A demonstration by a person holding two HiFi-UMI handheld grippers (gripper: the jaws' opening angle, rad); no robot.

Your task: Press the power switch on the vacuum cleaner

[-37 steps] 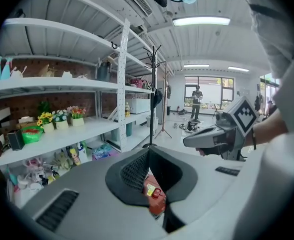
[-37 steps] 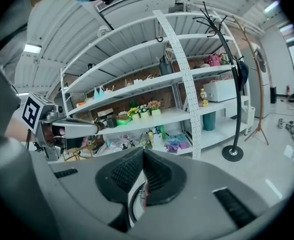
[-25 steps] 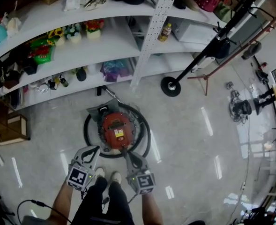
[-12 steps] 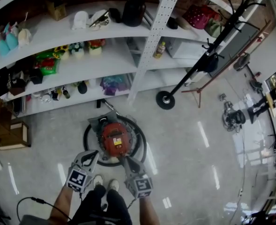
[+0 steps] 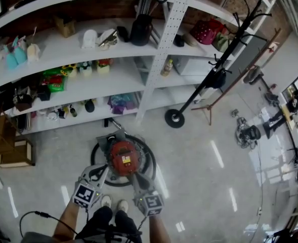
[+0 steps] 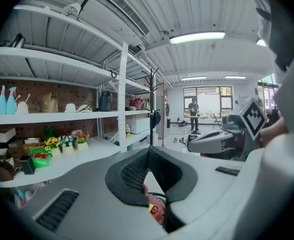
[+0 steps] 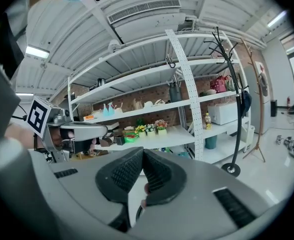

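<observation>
1. the red, round canister vacuum cleaner [image 5: 123, 157] sits on the glossy pale floor [image 5: 204, 186], just in front of the person's white shoes [image 5: 107, 200]. its black coiled hose [image 5: 152, 162] rings it, and the long white shelving [image 5: 88, 82] stands behind.
2. the right gripper [image 5: 134, 175] points its tip at the near edge of the red body. its claw is pressed together at the tips with nothing pinched, which suits poking a button.
3. the left gripper [image 5: 101, 169] hangs just beside the vacuum cleaner's near left side. its claw is also closed tip to tip and empty, and in its own view a sliver of red shows through the gap under the pads.
4. as i read it, the reach down to the machine is made. i can't say whether the press itself has been made, since no lamp or other sign of running shows.
5. the power switch can't be picked out at all. the only mark on top is a small yellow and white label [image 5: 126, 160].
6. from above i can't tell whether the right tip touches the casing or hovers over it. the right gripper view offers only a reddish scrap under its pads.
</observation>
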